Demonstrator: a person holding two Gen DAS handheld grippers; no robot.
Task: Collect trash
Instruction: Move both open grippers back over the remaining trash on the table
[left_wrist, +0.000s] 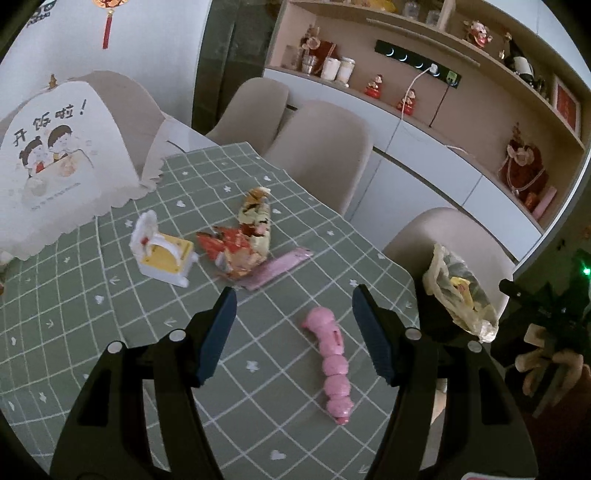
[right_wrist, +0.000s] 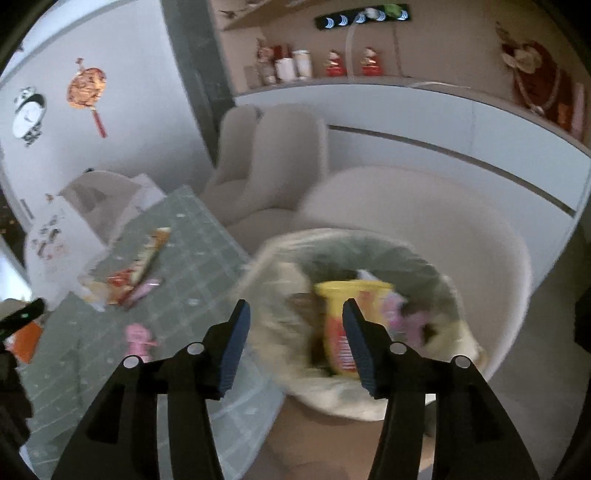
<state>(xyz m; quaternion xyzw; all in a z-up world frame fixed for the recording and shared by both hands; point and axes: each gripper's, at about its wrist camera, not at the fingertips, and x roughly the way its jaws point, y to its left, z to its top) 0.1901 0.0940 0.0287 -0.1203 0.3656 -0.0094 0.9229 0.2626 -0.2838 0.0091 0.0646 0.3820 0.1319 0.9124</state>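
My left gripper (left_wrist: 293, 299) hangs open above the green checked tablecloth (left_wrist: 110, 332), nothing between its fingers. Just beyond it lie crumpled snack wrappers (left_wrist: 243, 240) on a pink packet (left_wrist: 284, 264), a white and yellow toy (left_wrist: 162, 253) to their left, and a pink segmented toy (left_wrist: 332, 358) below right. My right gripper (right_wrist: 293, 306) is open and empty above a bin lined with a plastic bag (right_wrist: 369, 321). A yellow wrapper (right_wrist: 343, 325) lies inside the bin. The same bin (left_wrist: 458, 291) shows at the table's right edge in the left wrist view.
A folding food cover (left_wrist: 55, 162) stands on the table's far left. Beige chairs (left_wrist: 321, 151) line the far side, one (right_wrist: 424, 206) right behind the bin. A sideboard with ornaments (left_wrist: 406, 99) runs along the wall. A person's hand (left_wrist: 543, 365) holds the right tool.
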